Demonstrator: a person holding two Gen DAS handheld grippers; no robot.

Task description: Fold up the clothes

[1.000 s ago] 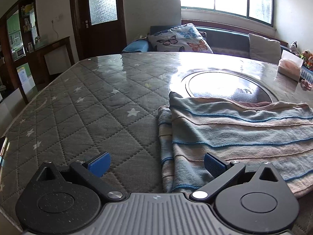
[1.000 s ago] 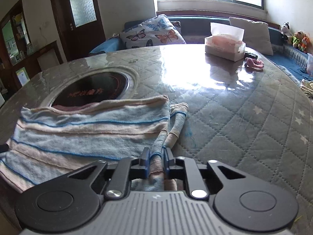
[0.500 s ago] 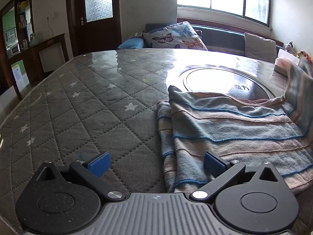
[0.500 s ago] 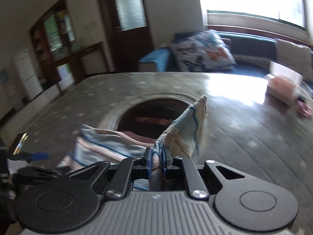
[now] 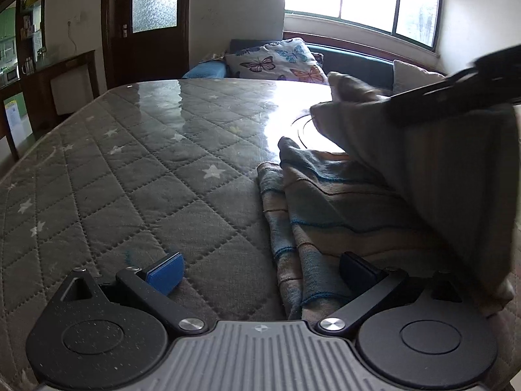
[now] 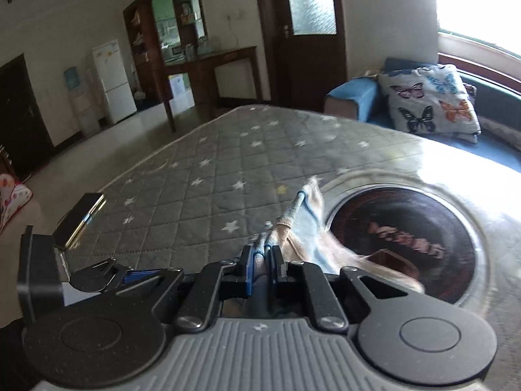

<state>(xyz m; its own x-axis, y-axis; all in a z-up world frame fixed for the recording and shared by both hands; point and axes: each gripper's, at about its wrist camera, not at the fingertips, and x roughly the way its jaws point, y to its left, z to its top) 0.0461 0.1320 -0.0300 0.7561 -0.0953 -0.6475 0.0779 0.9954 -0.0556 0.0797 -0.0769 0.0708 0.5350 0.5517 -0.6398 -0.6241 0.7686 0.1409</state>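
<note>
Left gripper (image 5: 260,270): jaws spread wide, low over quilted table cover (image 5: 130,169), empty; striped cloth (image 5: 325,215) lies just ahead-right, its left edge between fingers.

Right gripper (image 6: 260,260): clamped tight on lifted cloth edge, flap hanging over lower layer.

Cloth looks soft, light, limp; will sag, so best held at corners or hem.

Hidden: flap's far corner; motion blur smears the lifted part.
</note>
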